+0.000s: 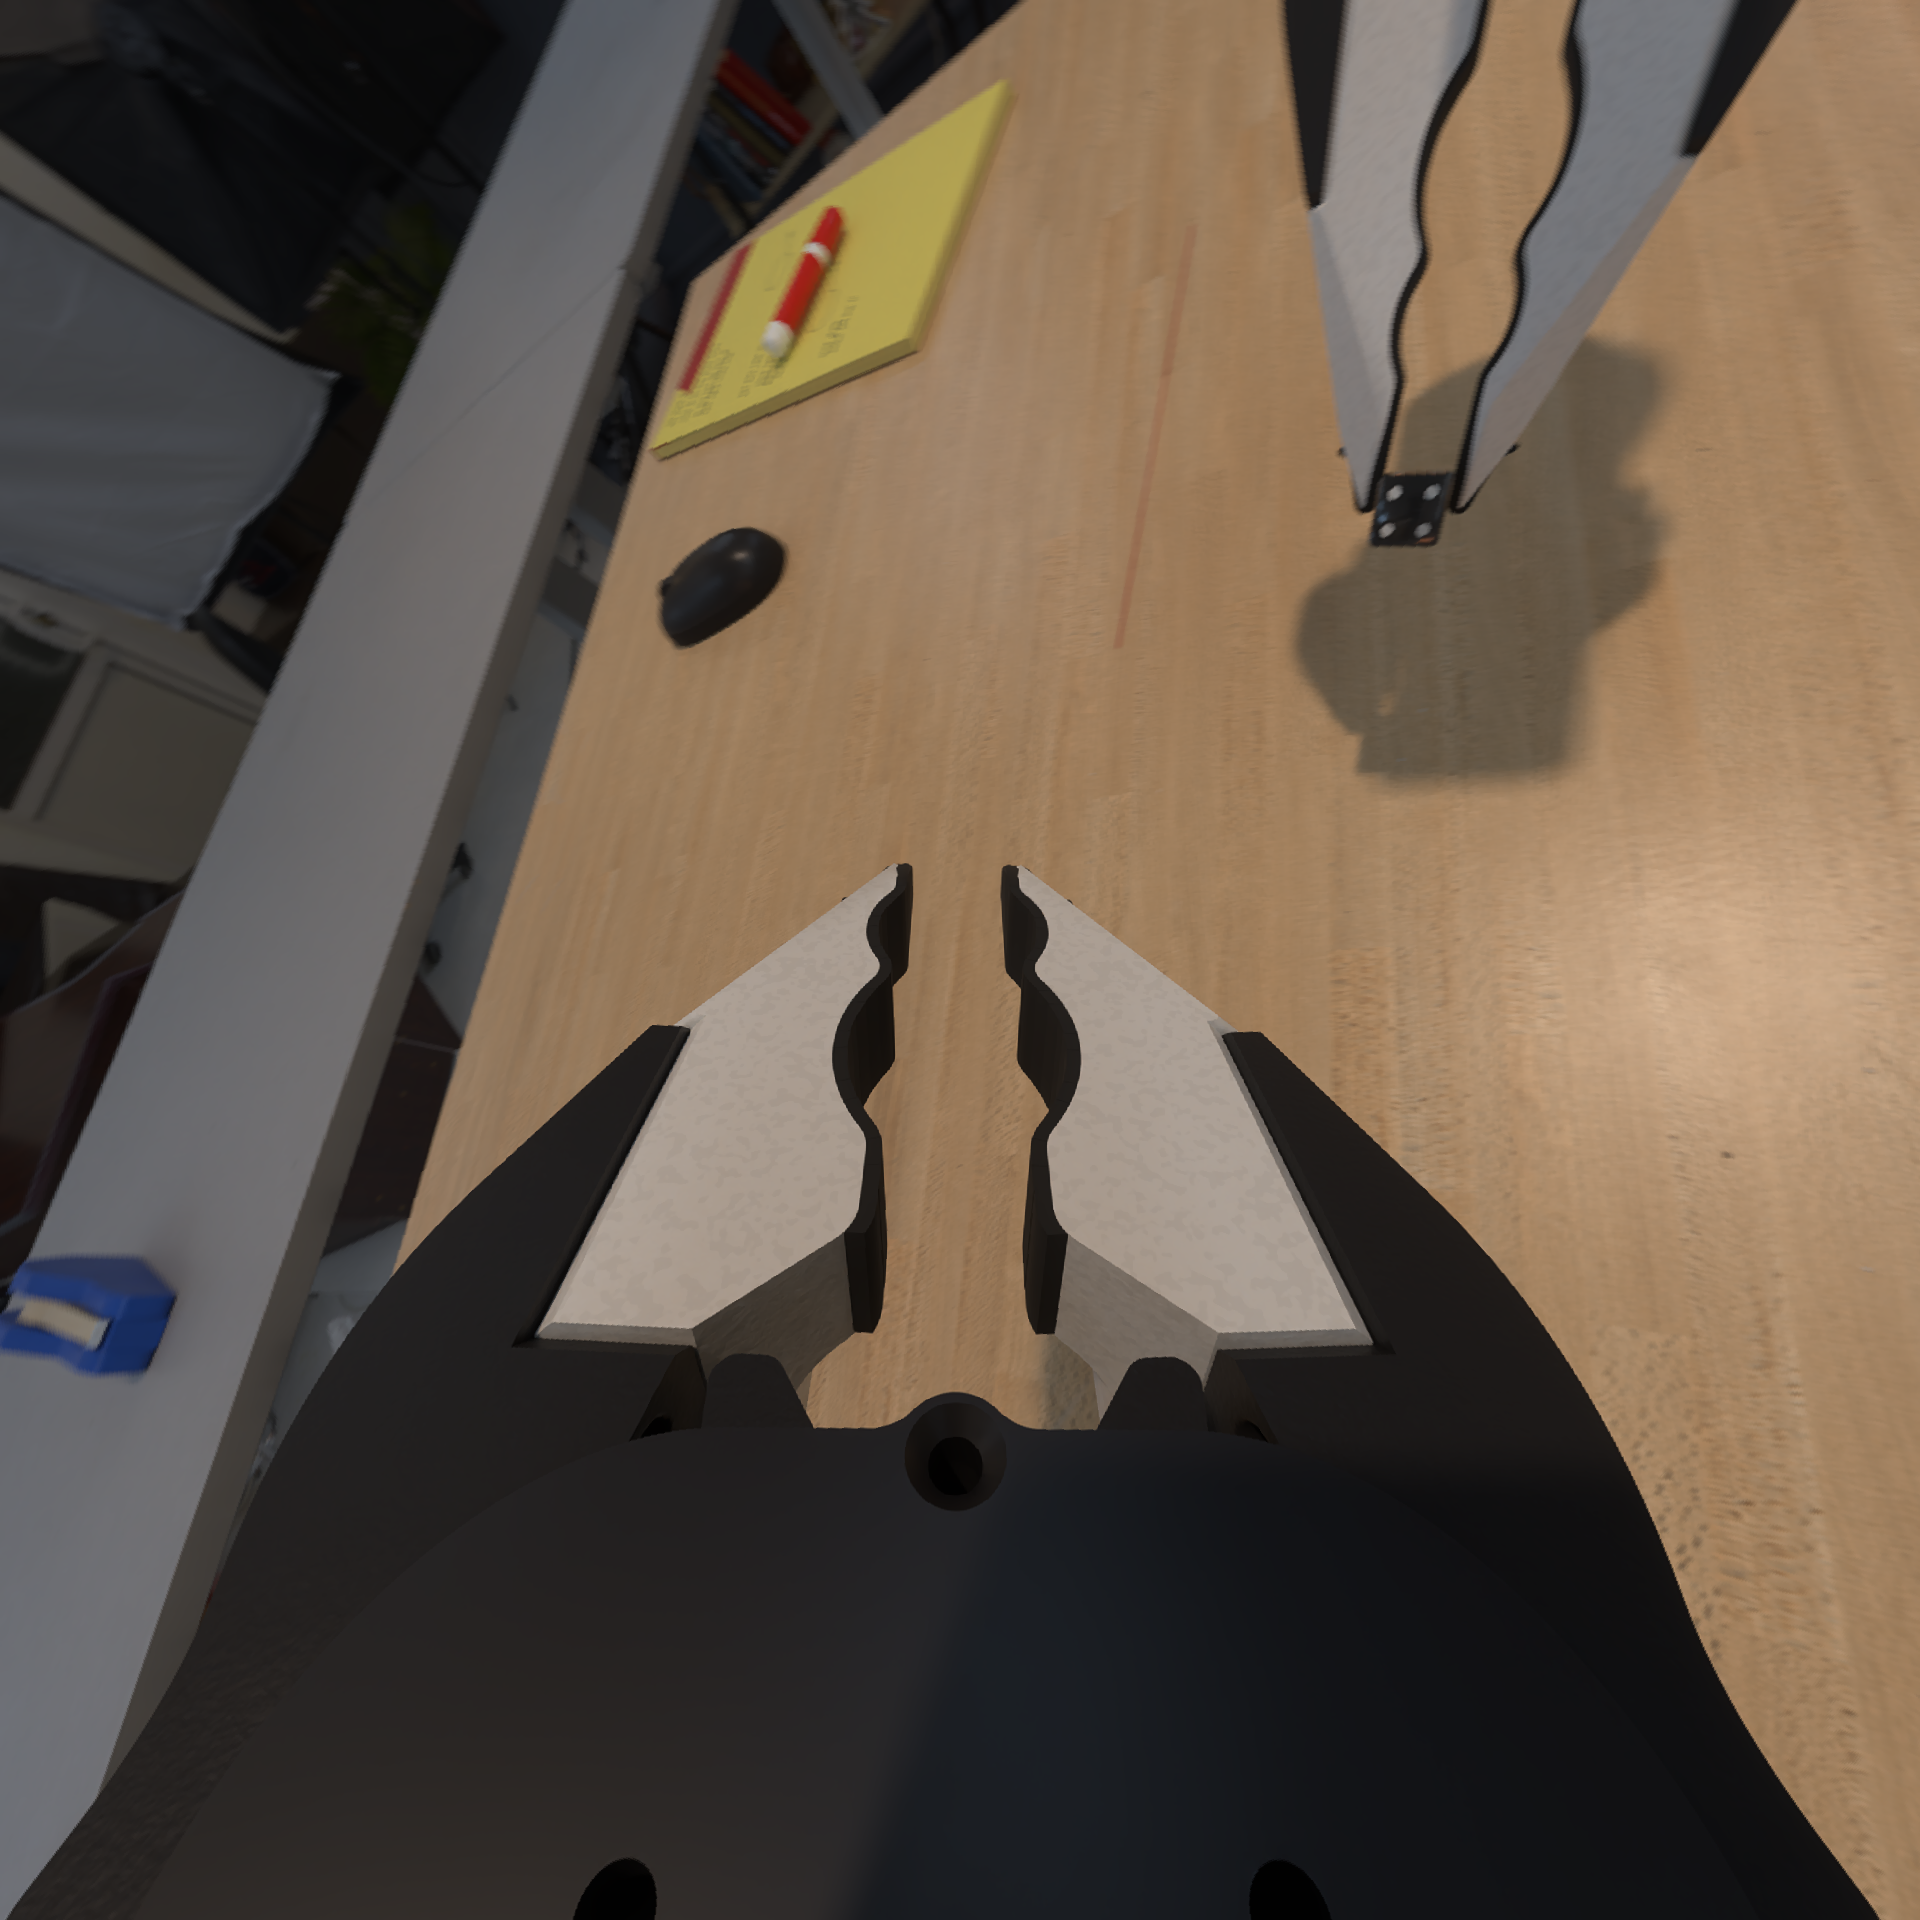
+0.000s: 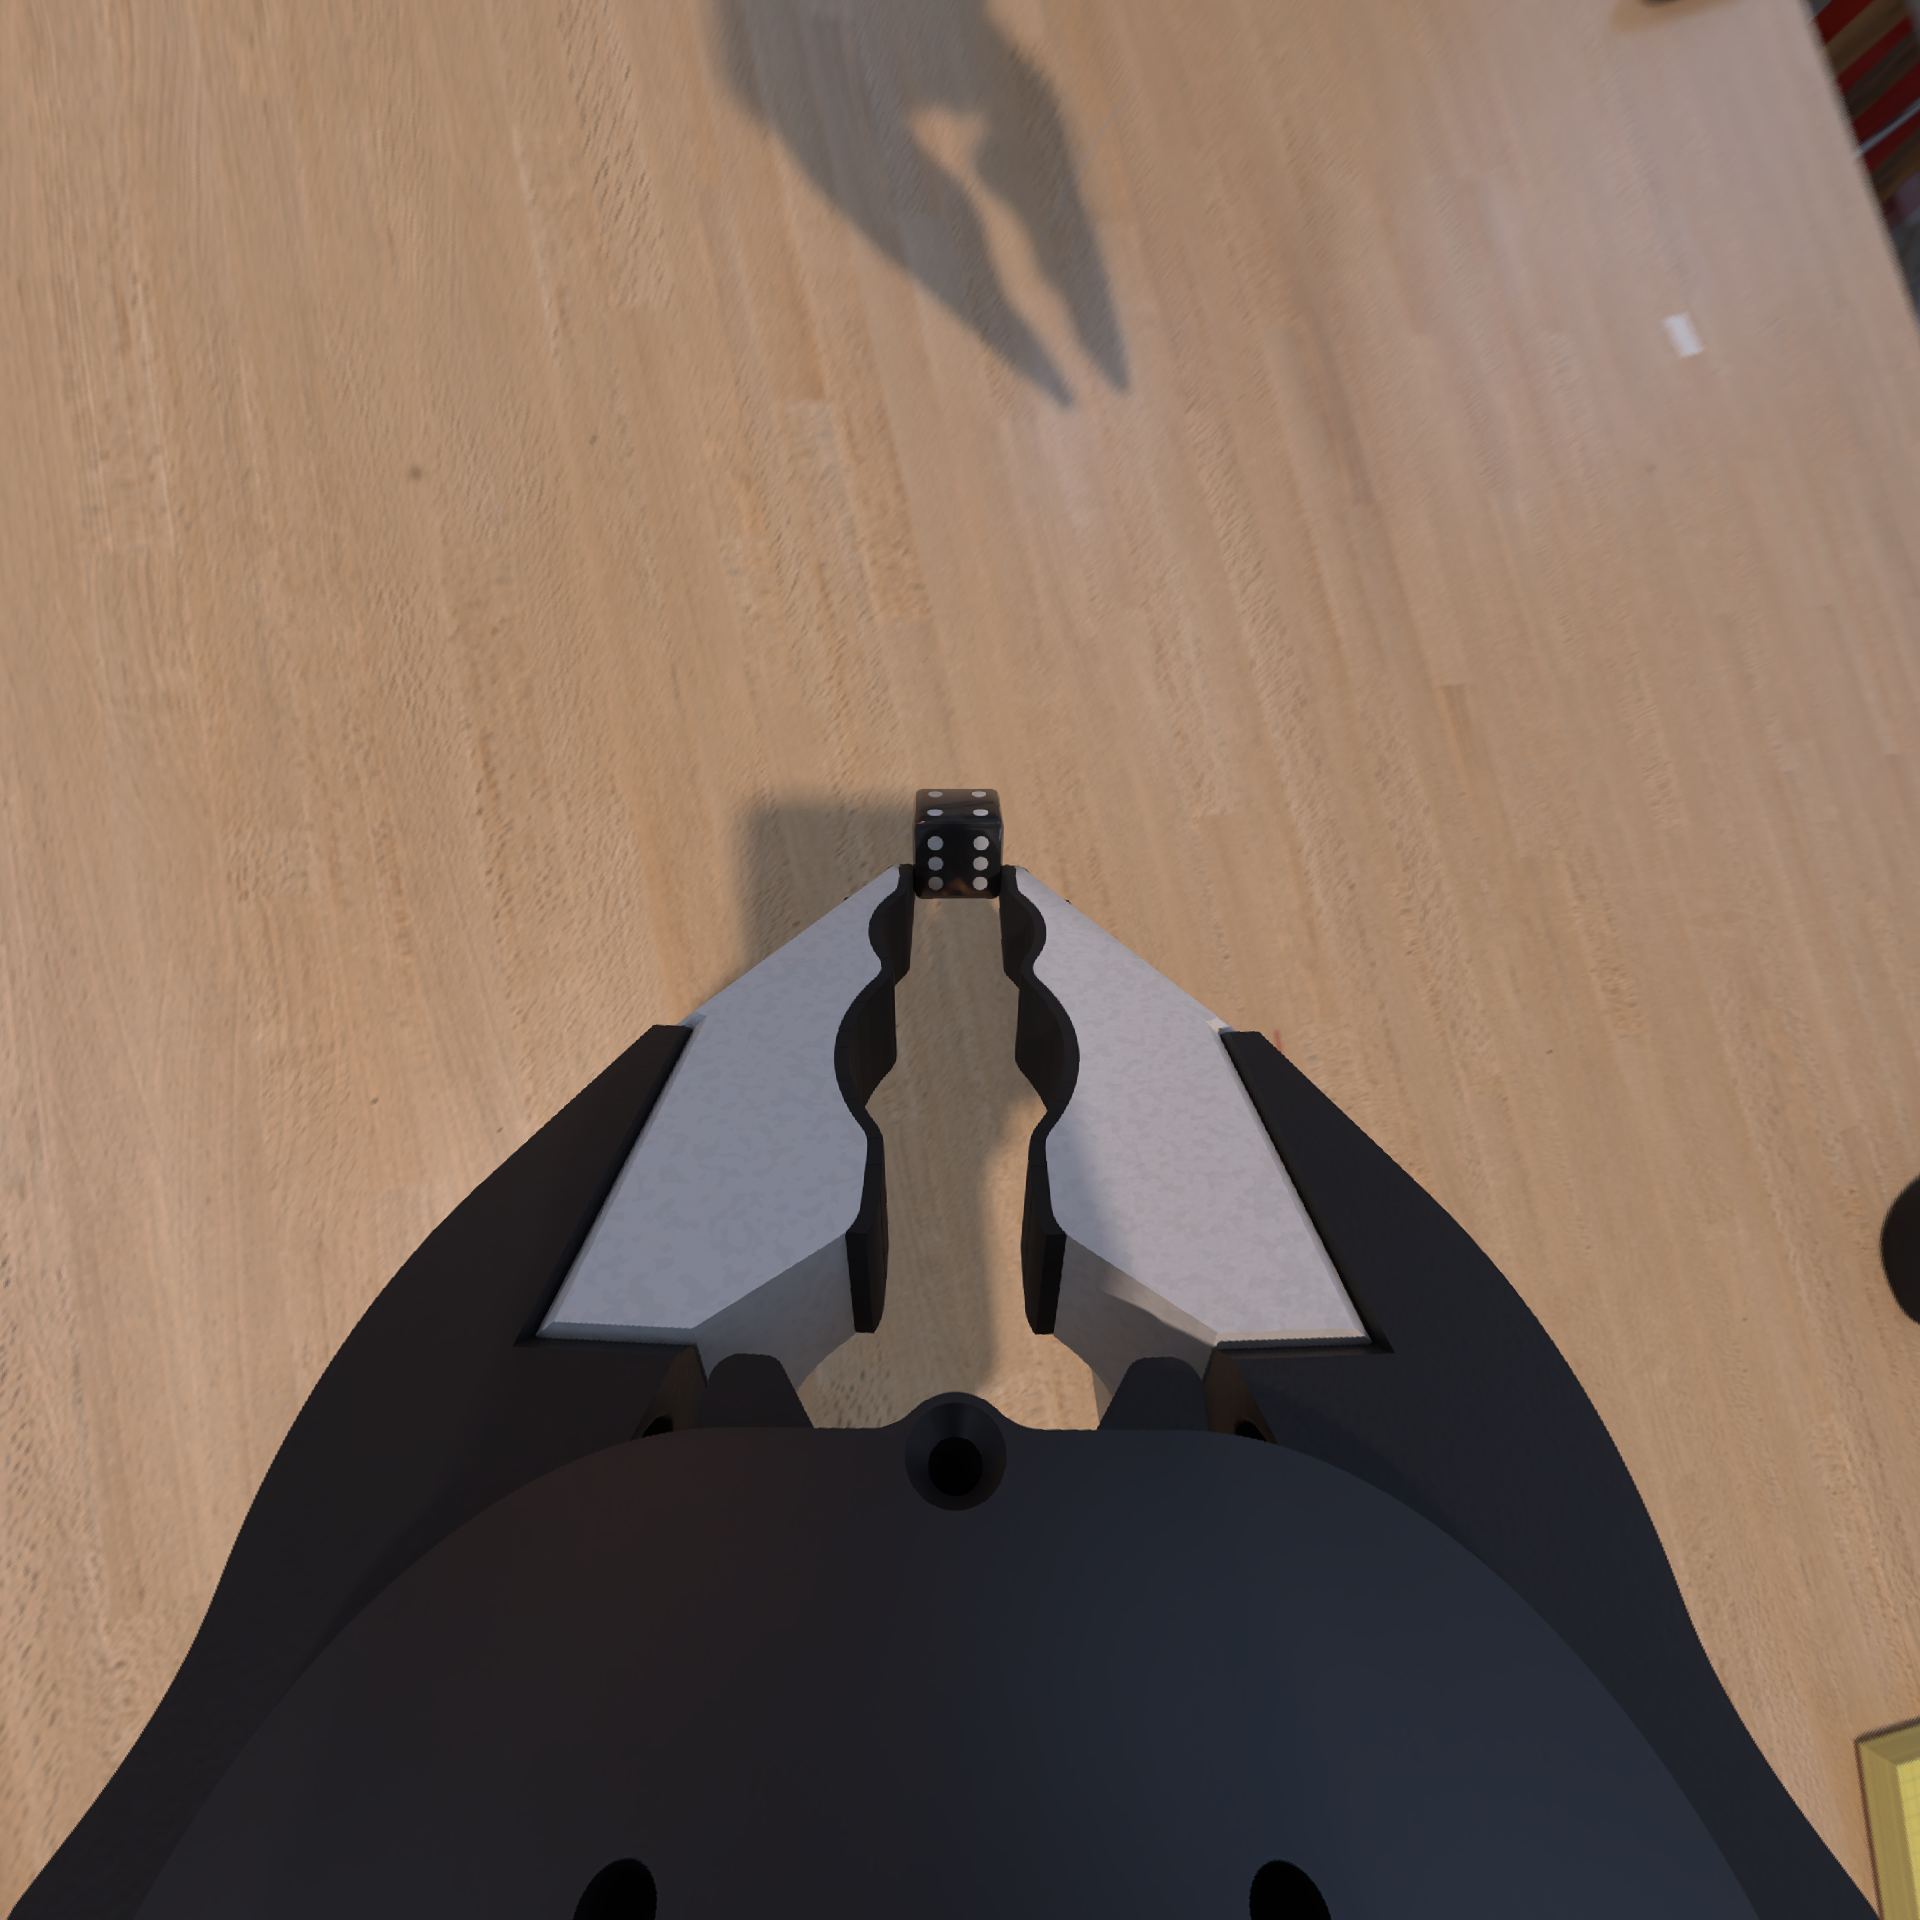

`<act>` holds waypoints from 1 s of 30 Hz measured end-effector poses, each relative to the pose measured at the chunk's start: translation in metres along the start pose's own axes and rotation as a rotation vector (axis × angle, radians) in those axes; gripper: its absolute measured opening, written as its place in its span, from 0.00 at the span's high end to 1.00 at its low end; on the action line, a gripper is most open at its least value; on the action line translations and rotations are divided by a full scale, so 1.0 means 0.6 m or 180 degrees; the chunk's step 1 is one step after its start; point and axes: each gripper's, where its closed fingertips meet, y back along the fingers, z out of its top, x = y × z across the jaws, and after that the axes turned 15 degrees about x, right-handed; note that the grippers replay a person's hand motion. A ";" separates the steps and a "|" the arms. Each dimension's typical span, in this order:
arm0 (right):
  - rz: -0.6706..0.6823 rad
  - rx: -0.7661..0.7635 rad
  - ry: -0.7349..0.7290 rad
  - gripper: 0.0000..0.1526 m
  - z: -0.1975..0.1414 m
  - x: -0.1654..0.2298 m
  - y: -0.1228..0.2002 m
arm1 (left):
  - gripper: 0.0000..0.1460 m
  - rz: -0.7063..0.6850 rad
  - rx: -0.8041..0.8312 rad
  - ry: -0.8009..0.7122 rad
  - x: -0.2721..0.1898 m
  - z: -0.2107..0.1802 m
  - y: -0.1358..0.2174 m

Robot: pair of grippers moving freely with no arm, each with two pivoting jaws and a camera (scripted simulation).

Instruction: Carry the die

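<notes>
The die (image 2: 957, 844), black with white dots, sits clamped between the tips of the right tool (image 2: 957, 881), above the wooden counter (image 2: 416, 520). The left tool (image 1: 957, 883) holds nothing, its fingers slightly apart, the die far ahead to its right.

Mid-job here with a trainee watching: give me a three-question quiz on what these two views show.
1. True or false: the right gripper pinches the die at its fingertips.
2. Multiple choice: what does the red marker lie on? A) the bare table B) the yellow pad C) the mouse
3. Fill in: the left gripper is ____, with nothing between its fingers.

Key
1. True. The left wrist view also shows the die clamped above the table.
2. B. The mouse sits apart, nearer the camera.
3. open
</notes>
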 end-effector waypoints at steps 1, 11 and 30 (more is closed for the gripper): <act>0.0019 0.0060 0.0028 0.90 -0.005 0.008 -0.004 | 0.88 -0.0071 0.0010 -0.0059 -0.013 0.006 -0.004; 0.0189 0.0386 0.0554 0.90 -0.034 0.070 -0.037 | 0.87 -0.0990 0.0227 -0.0650 -0.166 0.038 -0.047; -0.0009 0.0819 0.1494 0.90 -0.045 0.086 -0.051 | 0.81 -0.1592 0.0437 -0.0984 -0.314 0.041 -0.089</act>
